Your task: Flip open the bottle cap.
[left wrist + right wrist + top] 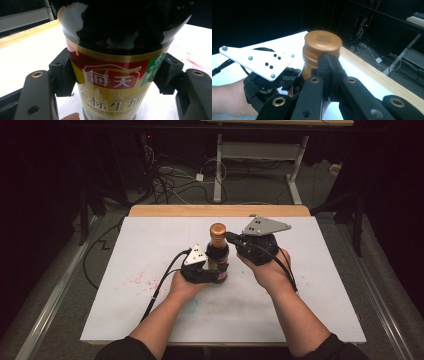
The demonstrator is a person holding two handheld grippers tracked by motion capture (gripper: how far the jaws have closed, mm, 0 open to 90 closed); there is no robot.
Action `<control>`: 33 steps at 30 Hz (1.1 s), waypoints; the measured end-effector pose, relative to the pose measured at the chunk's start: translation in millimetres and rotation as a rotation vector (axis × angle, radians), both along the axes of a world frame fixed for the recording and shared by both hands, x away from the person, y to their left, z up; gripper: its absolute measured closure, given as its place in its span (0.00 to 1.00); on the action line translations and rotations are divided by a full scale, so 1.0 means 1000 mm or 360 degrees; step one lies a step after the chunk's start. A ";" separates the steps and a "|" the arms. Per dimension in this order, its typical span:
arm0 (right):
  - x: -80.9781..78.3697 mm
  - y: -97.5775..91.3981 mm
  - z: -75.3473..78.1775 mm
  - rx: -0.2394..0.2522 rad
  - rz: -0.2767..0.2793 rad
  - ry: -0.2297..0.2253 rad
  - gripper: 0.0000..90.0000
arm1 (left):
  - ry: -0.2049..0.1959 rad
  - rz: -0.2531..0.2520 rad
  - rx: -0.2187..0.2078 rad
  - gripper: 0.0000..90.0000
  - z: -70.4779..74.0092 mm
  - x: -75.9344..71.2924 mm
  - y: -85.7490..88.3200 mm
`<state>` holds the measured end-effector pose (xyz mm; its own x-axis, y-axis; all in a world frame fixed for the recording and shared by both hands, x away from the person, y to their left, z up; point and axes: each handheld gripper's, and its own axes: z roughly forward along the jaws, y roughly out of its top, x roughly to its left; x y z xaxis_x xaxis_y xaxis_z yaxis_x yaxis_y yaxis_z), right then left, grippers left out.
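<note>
A dark sauce bottle (218, 262) with a gold cap (217, 229) stands upright mid-table. Its red and gold label (112, 80) faces the left gripper view. My left gripper (212, 272) is shut on the bottle's lower body, one pad (62, 72) on each side of the label. My right gripper (230, 237) reaches in from the right at cap height. Its jaws are shut together with nothing between them, and their tips (328, 67) rest against the side of the cap (322, 41) and neck. The left gripper's three-cornered plate (259, 62) lies beyond, in the right gripper view.
The white table top (150, 240) has a wooden strip (220, 210) along its far edge and faint red specks (140, 280) at the left. Behind the table, cables (170, 180) lie on the floor by a desk frame's leg (218, 170).
</note>
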<state>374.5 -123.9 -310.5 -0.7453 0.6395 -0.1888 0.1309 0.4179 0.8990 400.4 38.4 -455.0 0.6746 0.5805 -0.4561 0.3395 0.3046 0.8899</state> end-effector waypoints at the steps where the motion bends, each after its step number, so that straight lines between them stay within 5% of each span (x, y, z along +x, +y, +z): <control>1: 0.000 0.000 0.000 -0.0003 0.0001 0.0001 1.00 | -0.0001 0.0000 0.0001 0.32 0.000 0.000 0.000; 33: 0.005 0.001 0.004 -0.0006 0.0001 0.0035 1.00 | -0.0017 0.0016 0.0003 0.33 -0.002 -0.001 0.000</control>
